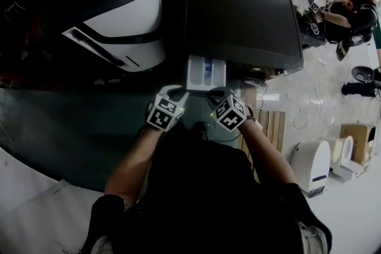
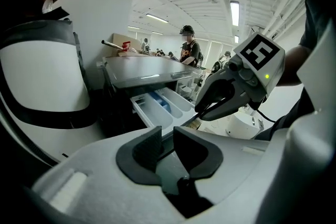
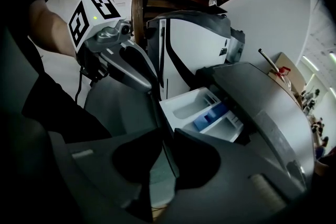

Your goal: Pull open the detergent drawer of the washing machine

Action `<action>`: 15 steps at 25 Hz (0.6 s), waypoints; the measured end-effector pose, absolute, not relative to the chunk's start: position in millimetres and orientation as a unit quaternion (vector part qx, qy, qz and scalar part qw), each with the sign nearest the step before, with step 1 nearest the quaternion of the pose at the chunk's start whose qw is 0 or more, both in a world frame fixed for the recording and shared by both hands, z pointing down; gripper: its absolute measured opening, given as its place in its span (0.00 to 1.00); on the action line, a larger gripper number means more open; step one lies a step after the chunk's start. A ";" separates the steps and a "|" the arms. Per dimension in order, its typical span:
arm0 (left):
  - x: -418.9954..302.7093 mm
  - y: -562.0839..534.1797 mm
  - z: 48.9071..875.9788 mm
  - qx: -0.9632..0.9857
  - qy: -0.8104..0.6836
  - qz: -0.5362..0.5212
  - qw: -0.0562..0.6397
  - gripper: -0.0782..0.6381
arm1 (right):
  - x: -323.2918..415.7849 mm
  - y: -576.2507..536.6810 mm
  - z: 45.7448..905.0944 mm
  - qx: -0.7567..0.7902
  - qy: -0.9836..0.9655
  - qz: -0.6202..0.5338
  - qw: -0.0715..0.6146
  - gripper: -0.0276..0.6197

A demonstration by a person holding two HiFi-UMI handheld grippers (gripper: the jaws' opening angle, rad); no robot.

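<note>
The washing machine has a dark flat top. Its white detergent drawer stands pulled out at the front left, with a blue insert among its compartments. My left gripper is at the drawer's front left corner and my right gripper at its front right corner. In the left gripper view the jaws stand a little apart, with floor showing in the gap and the drawer's front edge in line with it. The right gripper's jaws stand likewise, with the thin front panel running into the gap.
A large white and black appliance stands close on the left of the washing machine. A wooden pallet, a white device and a cardboard box lie on the floor to the right. People sit at the back right.
</note>
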State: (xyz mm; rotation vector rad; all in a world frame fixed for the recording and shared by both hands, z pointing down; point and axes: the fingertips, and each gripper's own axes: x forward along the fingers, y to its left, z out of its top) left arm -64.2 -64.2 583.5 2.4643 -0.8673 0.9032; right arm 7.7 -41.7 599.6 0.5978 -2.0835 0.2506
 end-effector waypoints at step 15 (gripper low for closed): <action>-54.0 -41.5 591.1 0.865 -0.302 0.344 0.205 0.14 | 11.3 -32.4 597.5 0.238 -0.857 0.091 0.447 0.16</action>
